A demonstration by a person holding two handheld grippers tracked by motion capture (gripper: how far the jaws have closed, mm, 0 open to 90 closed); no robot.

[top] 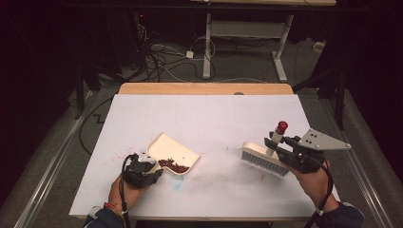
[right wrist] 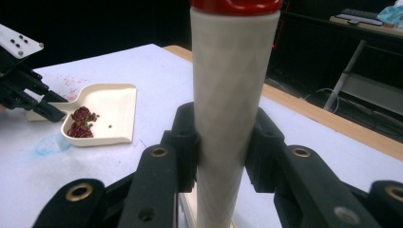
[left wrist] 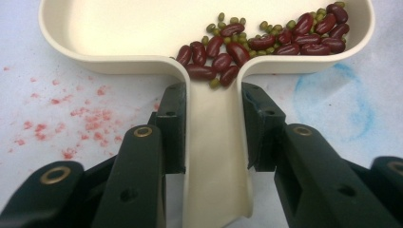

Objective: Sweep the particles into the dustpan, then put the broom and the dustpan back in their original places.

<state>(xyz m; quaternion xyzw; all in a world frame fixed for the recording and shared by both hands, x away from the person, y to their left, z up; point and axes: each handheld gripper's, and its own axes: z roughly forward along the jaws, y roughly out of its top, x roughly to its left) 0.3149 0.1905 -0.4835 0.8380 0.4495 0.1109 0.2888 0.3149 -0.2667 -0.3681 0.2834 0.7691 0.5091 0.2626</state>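
A cream dustpan lies on the white table at front left, holding red kidney beans and small green beans along its near side. My left gripper is shut on the dustpan's handle; the beans are piled near the handle. In the right gripper view the dustpan lies at left with the other gripper beside it. My right gripper is shut on the cream handle of a hand brush with a red cap. The bristles touch the table at front right.
Red stains and a blue smear mark the table near the dustpan. A wooden edge runs along the table's far side. Beyond it, cables and a desk frame stand on the floor.
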